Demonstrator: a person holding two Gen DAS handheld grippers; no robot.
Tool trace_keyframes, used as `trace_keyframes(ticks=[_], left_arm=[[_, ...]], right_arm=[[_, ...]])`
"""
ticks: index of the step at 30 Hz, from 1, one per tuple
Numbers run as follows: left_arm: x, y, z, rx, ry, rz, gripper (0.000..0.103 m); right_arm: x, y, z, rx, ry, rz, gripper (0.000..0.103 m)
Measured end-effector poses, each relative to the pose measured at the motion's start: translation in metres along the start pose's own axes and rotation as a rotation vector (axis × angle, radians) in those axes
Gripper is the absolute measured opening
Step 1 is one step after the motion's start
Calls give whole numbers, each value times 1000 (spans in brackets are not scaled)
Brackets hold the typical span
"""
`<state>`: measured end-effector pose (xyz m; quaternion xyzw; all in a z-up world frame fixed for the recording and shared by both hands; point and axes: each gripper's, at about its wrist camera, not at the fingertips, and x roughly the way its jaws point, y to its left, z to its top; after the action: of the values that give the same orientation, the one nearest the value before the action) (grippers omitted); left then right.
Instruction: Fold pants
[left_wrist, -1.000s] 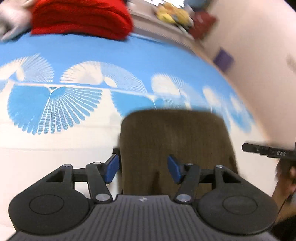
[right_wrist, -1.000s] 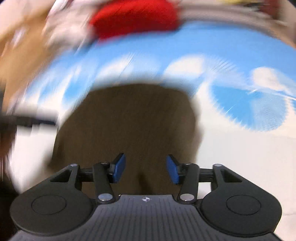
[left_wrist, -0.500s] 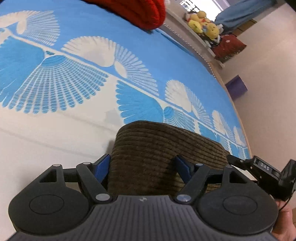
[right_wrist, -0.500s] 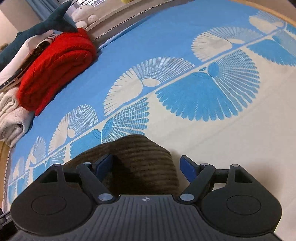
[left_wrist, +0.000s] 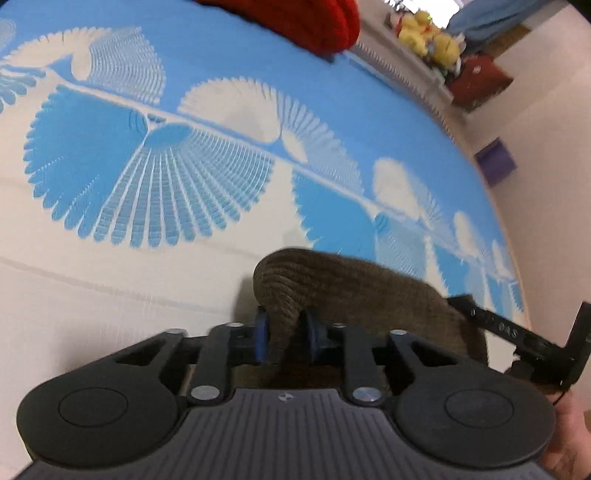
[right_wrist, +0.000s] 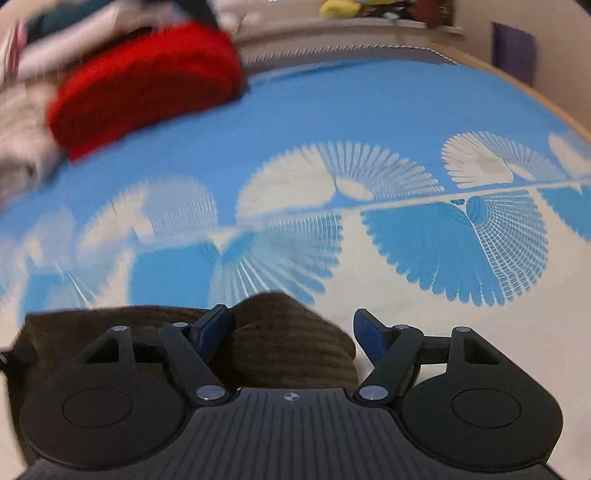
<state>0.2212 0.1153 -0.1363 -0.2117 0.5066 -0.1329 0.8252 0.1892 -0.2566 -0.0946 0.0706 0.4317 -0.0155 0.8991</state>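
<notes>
Worked over a bed spread of bright blue and cream, printed with fan-shaped scallops of fine radiating lines; smooth, flat, slightly sheened. Beyond the far edge, a pale ledge and cream wall, with yellow plush toys and a dark red bag on the ledge. Against the wall lower down, a small purple box. At the head of the spread, a thick red knitted bundle, rounded and folded, beside blurred pale laundry.

Near edge taken up by brown corduroy pants, ribbed, soft, lying in a folded mound on the cream part of the spread, filling the foreground under both tools.

Left gripper closing, blue pads pinching a raised ridge of the corduroy between them. Right gripper standing wide but narrowing, blue pads astride the rounded end of the pants, left pad against the cloth, right pad clear of it over bare spread. Seen from the left wrist view, the right tool's black frame just beside the mound, part of a hand below it.
</notes>
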Motion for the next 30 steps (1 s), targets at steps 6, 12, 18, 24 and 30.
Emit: trace_keyframes(ticks=[6,12,18,24,30], left_arm=[[-34,-32,2,254,-175,195,44],[-24,-36,-12,381,-112,76,44],[-20,-45,-28,475,-101,190,48],[-50,-64,-40,513,-96,64,49],[-17,-64,-87,645,66,206,56]], right_arm=[[22,17,-2,-88,-22,-142,74],[32,24,-4,-127,-25,-190,74],[11,19,0,-107,-51,-163,74],[-56,16,-2,-106,-154,-59,74],[-79,20,-53,-298,31,56,73]])
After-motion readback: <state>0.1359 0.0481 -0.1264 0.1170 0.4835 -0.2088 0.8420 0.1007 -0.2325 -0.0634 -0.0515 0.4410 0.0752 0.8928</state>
